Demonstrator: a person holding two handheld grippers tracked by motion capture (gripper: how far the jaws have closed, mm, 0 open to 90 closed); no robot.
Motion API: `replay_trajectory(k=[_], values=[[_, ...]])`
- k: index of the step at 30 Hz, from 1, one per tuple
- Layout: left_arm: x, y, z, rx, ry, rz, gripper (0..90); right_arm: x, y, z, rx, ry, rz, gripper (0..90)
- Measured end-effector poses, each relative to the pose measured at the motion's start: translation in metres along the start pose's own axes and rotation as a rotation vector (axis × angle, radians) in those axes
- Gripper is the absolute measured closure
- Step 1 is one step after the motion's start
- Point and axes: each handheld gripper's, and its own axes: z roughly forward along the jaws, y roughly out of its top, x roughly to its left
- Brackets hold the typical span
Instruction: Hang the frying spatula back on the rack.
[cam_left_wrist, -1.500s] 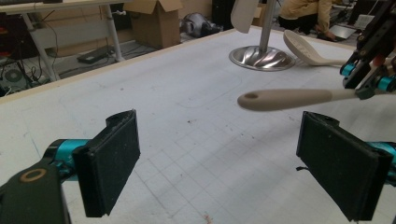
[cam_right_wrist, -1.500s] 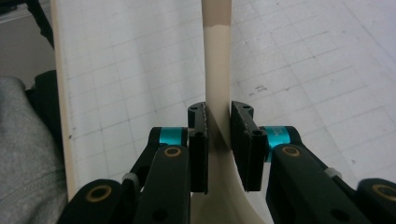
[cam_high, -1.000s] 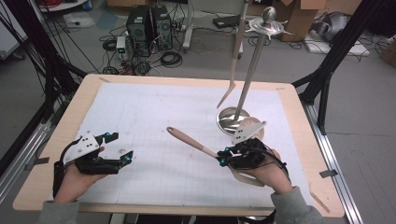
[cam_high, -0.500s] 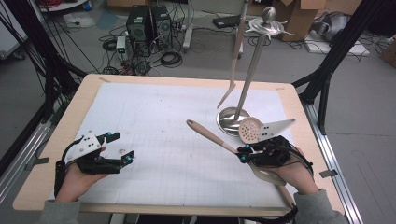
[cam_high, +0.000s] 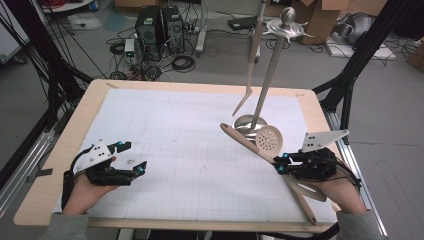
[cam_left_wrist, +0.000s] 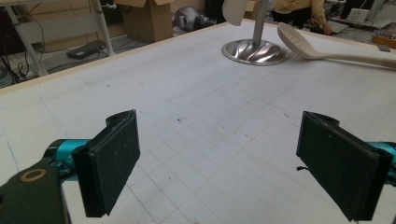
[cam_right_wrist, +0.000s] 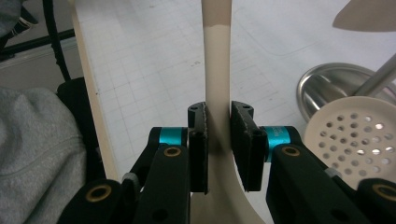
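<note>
Spoon (cam_right_wrist: 217, 70) clamped in right gripper (cam_right_wrist: 218, 140) — left gripper (cam_left_wrist: 229, 158) gaping.

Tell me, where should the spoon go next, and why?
Probably up toward the top of the stand. The right gripper has its jaws shut on the spoon, whose bowl lies low beside the stand's base. Another utensil hangs from the top, so lifting the spoon there looks like the likely next move.
</note>
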Motion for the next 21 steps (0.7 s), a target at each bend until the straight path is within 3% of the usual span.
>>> replay_trajectory(k=[8, 21], values=[[-0.001, -0.001, 0.000, -0.001, -0.002, -0.006, 13.8, -0.012, -0.004, -0.022, -0.040, -0.021, -0.002, 77.7], [-0.002, -0.002, -0.005, -0.011, -0.001, -0.014, 13.5, -0.038, -0.006, -0.043, -0.105, -0.057, 0.037, 77.7]])
